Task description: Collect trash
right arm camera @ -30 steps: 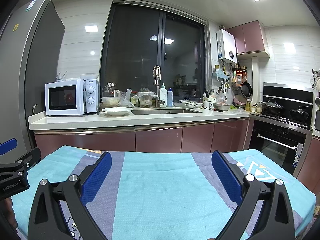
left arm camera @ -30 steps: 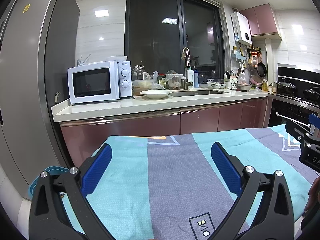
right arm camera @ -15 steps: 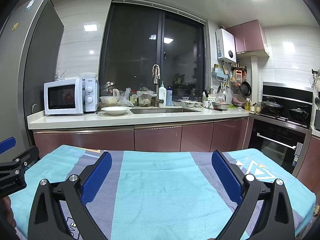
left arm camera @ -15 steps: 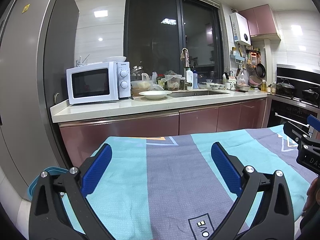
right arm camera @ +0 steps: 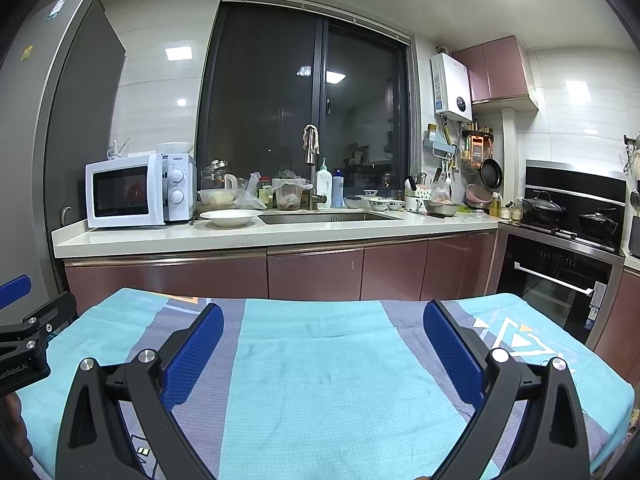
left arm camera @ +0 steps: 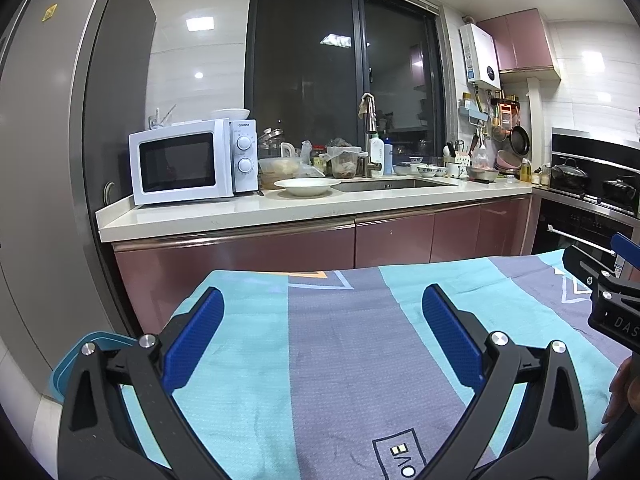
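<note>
My left gripper (left arm camera: 320, 296) is open above a table under a teal and grey striped cloth (left arm camera: 344, 344), with nothing between its blue pads. My right gripper (right arm camera: 323, 312) is open too, over the same cloth (right arm camera: 320, 380), also holding nothing. One of its fingers (left arm camera: 624, 246) shows at the right edge of the left wrist view. No loose item lies on the cloth in either view. A light blue container (left arm camera: 76, 350) sits low by the table's left corner, partly hidden behind my left gripper.
Beyond the table runs a kitchen counter (right arm camera: 240, 240) with a white microwave (right arm camera: 136, 190), a white bowl (right arm camera: 230, 217), a sink (right arm camera: 328, 216) and a bag-lined tub (right arm camera: 288, 196). A tall fridge (left arm camera: 48, 160) stands at left, an oven (right arm camera: 560, 280) at right.
Both views have drifted very slightly. Both grippers stay open and nothing was picked up or set down.
</note>
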`<state>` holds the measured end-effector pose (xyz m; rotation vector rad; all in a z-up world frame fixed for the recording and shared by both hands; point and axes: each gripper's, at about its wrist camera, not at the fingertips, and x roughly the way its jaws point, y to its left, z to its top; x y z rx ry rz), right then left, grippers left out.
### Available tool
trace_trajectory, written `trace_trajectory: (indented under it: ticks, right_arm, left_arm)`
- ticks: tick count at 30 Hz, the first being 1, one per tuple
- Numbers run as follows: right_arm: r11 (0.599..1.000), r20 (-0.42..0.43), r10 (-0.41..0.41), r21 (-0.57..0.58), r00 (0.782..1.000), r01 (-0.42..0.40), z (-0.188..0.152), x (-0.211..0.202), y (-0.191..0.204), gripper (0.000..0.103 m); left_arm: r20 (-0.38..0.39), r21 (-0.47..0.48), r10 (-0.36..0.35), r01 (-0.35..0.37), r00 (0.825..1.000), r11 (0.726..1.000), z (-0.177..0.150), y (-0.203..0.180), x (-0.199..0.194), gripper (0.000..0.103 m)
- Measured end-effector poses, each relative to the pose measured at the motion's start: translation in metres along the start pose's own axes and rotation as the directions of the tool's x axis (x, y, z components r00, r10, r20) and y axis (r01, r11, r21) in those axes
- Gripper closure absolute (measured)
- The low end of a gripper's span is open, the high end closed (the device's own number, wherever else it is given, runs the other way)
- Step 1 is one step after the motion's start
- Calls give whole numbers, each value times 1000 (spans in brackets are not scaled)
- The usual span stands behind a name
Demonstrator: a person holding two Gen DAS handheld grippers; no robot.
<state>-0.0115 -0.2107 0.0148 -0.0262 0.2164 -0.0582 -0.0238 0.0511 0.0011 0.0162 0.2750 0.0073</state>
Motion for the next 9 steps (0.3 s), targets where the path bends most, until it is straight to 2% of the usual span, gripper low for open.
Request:
trace_trajectory:
  ticks: [9]
  right_arm:
    - [1000, -21, -2, 3, 1000, 2, -3, 9, -2, 6]
  left_arm:
    - [-26, 9, 21, -21, 999, 1000, -4, -1, 17, 5]
